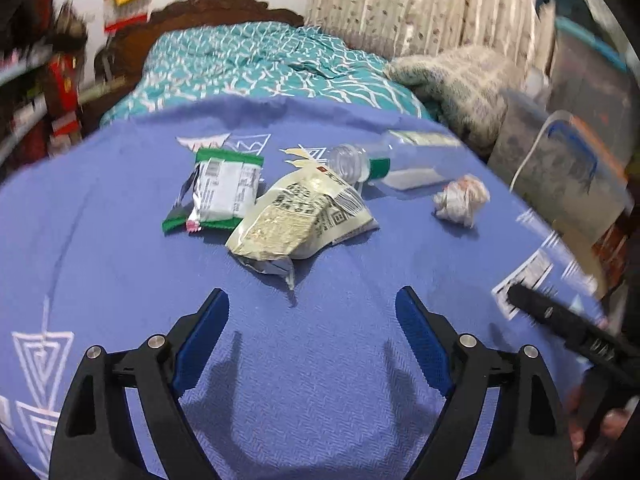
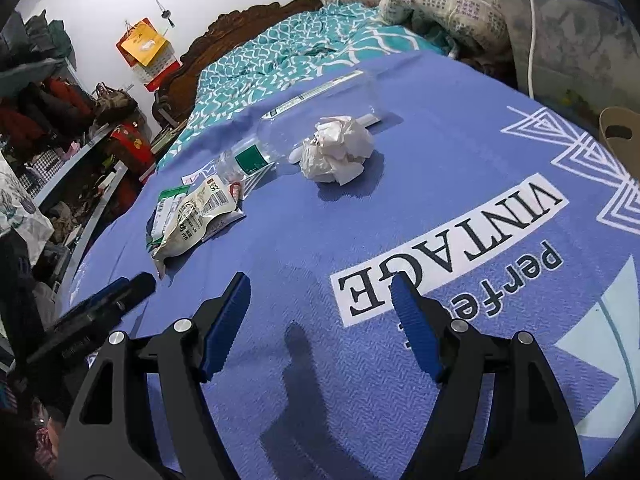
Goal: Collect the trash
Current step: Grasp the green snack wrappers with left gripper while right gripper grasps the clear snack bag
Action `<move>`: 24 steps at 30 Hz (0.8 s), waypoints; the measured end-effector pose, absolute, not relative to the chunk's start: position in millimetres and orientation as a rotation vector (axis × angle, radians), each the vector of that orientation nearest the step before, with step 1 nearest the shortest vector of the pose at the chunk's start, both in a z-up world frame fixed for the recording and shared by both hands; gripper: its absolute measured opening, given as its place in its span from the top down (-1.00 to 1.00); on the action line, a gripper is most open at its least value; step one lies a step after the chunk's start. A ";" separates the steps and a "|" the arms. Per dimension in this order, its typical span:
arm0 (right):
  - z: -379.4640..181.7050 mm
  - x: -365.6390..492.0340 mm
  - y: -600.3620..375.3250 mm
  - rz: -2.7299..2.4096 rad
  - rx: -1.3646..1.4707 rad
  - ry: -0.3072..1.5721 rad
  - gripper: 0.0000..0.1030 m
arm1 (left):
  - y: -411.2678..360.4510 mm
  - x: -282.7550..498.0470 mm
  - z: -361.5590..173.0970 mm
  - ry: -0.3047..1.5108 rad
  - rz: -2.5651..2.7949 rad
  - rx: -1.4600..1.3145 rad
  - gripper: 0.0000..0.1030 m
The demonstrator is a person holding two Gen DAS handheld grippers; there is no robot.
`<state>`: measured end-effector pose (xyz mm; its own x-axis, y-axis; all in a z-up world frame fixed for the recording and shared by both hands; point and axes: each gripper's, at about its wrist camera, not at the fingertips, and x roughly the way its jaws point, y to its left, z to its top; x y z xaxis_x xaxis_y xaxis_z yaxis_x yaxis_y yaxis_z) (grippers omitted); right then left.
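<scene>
Trash is what I am here to gather, and as far as I can judge none of it has been picked up yet: four pieces lie loose on a blue bedspread (image 1: 120, 240) printed with white triangles and the word VINTAGE. Nearest my left gripper (image 1: 312, 300) is a crumpled cream snack bag (image 1: 296, 220) with black print, its torn foil corner pointing toward me. Just beside it, touching or overlapping on its far left, is a green and white wrapper (image 1: 220, 192). Behind the cream bag lies an empty clear plastic bottle (image 1: 400, 160) on its side, with a green label band near its neck. To the right of the bottle, apart from the bags, sits a ball of crumpled white paper (image 1: 460, 200). My left gripper hangs over bare blanket short of the cream bag, its blue-padded jaws spread wide with nothing between them. My right gripper (image 2: 320, 288) hangs over the printed lettering, jaws also well apart and empty, with the paper ball ahead of it in its own view and the bottle just behind that. I can see no bin or bag to put the trash in from either camera; a clear storage tub (image 1: 572, 168) stands off the bed's right side, but I cannot tell whether it is meant for the trash. Everything is still left to do: all four pieces need gripping and carrying away.
</scene>
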<state>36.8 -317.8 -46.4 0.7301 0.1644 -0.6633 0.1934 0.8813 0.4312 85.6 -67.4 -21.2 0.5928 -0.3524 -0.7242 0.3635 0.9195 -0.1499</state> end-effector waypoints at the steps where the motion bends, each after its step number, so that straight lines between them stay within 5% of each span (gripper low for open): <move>1: -47.1 37.3 -318.6 -0.010 0.510 0.764 -0.43 | -57.0 91.6 -22.4 0.863 -0.423 -0.044 -0.58; 8: -48.3 51.4 -313.3 0.077 0.511 0.818 -0.44 | 1.9 142.0 -8.3 0.910 -0.362 -0.198 -0.56; 16: -35.3 130.7 -253.2 0.312 0.488 0.897 -0.44 | -18.4 240.9 -29.0 1.055 -0.439 -0.147 -0.53; 17: -37.6 141.2 -244.8 0.344 0.516 0.916 -0.44 | -19.8 244.6 -35.2 1.075 -0.461 -0.177 -0.25; 18: -41.1 149.2 -238.1 0.368 0.550 0.934 -0.44 | -21.6 245.8 -40.1 1.088 -0.482 -0.195 0.33; 21: -51.3 172.7 -216.9 0.358 0.573 0.951 -0.42 | -21.0 236.5 -41.5 1.060 -0.492 -0.223 0.72; 23: -50.2 180.1 -202.9 0.321 0.504 0.930 0.28 | -12.0 225.1 -36.0 1.037 -0.505 -0.278 0.86; 24: -52.1 182.2 -196.5 0.318 0.481 0.945 0.37 | -5.9 218.9 -32.5 1.021 -0.502 -0.301 0.89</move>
